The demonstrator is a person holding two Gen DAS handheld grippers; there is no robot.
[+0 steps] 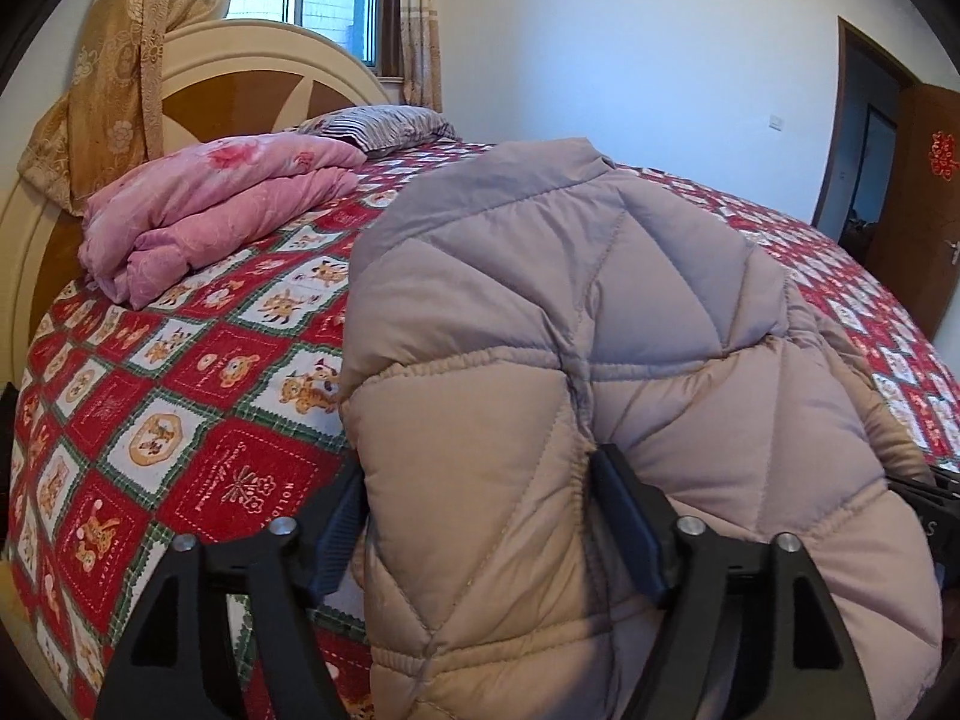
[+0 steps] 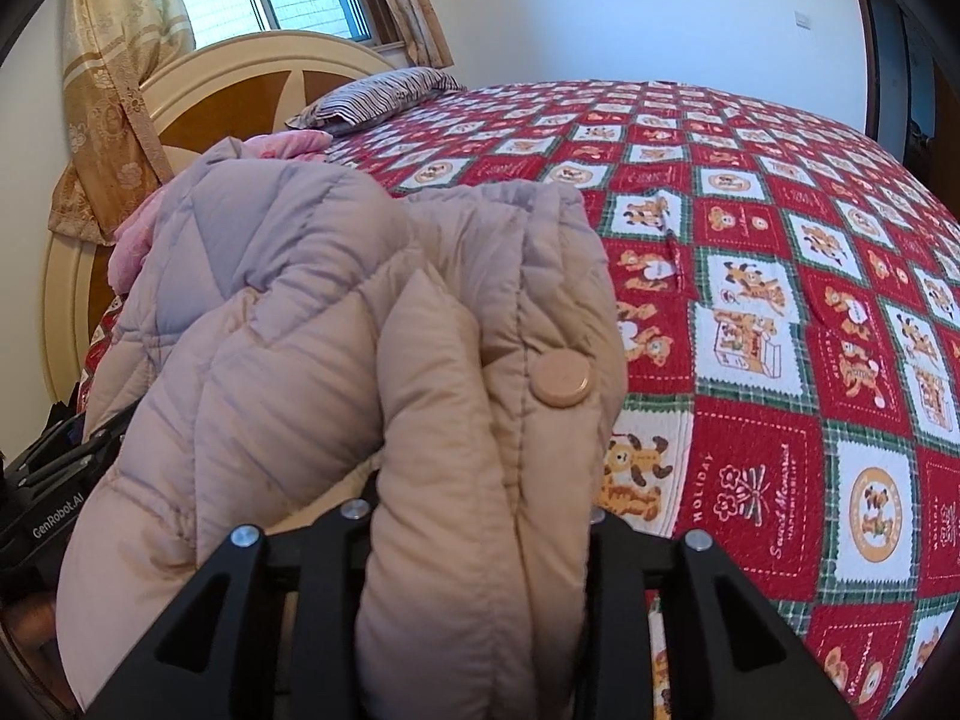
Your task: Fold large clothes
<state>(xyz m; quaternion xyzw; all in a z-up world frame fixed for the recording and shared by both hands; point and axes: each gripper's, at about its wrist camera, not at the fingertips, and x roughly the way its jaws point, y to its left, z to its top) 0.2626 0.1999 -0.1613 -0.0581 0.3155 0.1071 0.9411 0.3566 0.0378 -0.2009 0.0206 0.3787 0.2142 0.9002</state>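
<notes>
Left wrist: my left claw [image 1: 480,510] stands wide around the jacket [image 1: 600,330], pads loose. Right claw [image 2: 480,510] straddles the button [image 2: 561,387] edge; grip unclear. I'd release both together, squarely onto the bed [image 2: 780,240].

The left gripper [image 1: 480,516] points forward and somewhat downward, its jaws spread wide — a fold of the padded jacket [image 1: 540,312] bulges between them (whether the pads still press it is hard to say). The right gripper [image 2: 480,516] tilts down likewise, its jaws narrower; its fingertips are hidden by a thick bunched edge of the jacket, apparently pinched there.
</notes>
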